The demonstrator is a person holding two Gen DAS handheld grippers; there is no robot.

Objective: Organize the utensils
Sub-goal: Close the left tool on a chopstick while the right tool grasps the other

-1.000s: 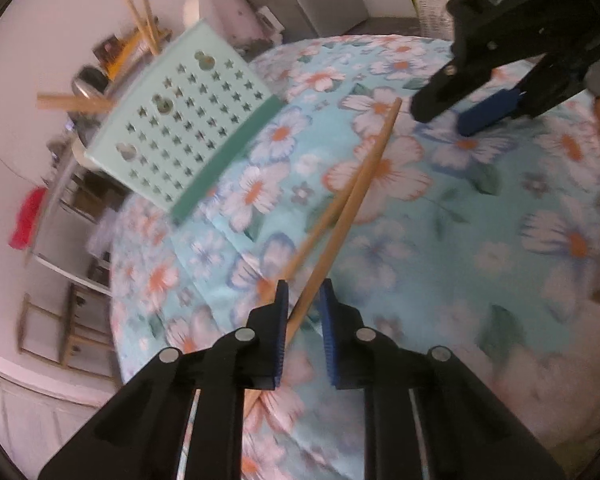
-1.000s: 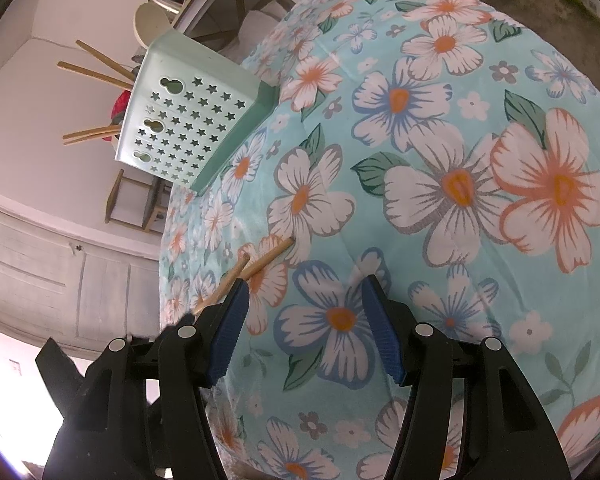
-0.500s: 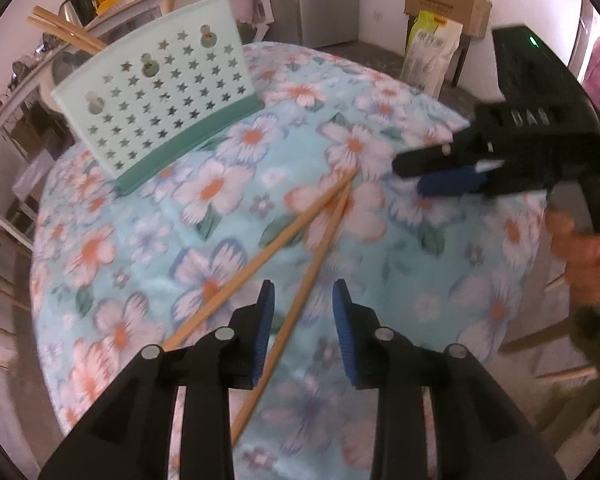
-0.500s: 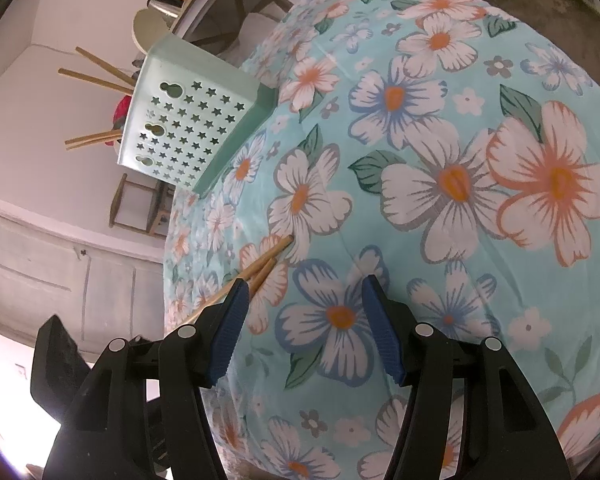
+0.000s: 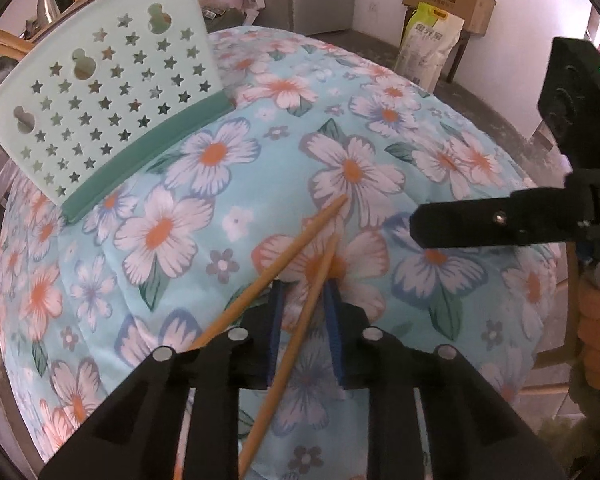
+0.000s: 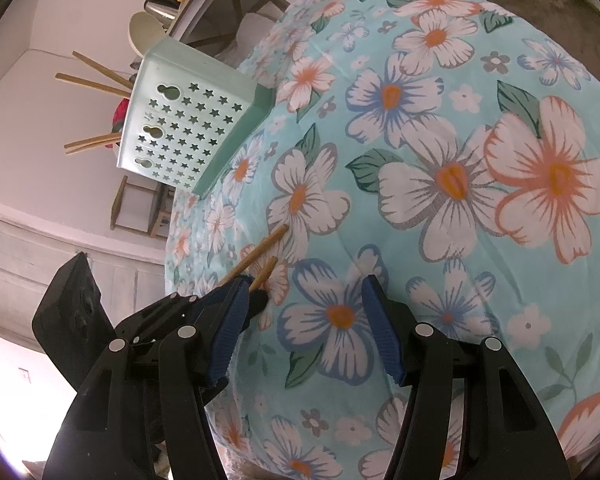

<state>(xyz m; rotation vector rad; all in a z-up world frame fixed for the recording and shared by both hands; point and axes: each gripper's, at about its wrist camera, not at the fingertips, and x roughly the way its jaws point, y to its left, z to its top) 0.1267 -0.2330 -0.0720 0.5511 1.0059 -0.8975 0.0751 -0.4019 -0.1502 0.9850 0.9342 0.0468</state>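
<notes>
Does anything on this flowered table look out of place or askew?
Yes. Two wooden chopsticks lie loose on the flowered tablecloth, splayed apart and not parallel, while other chopsticks already stand in the mint-green star-holed holder.

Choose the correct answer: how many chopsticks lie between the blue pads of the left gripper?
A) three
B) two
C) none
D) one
D: in the left wrist view one chopstick runs through the left gripper, while the other chopstick passes outside its pad on the floral tablecloth.
</notes>
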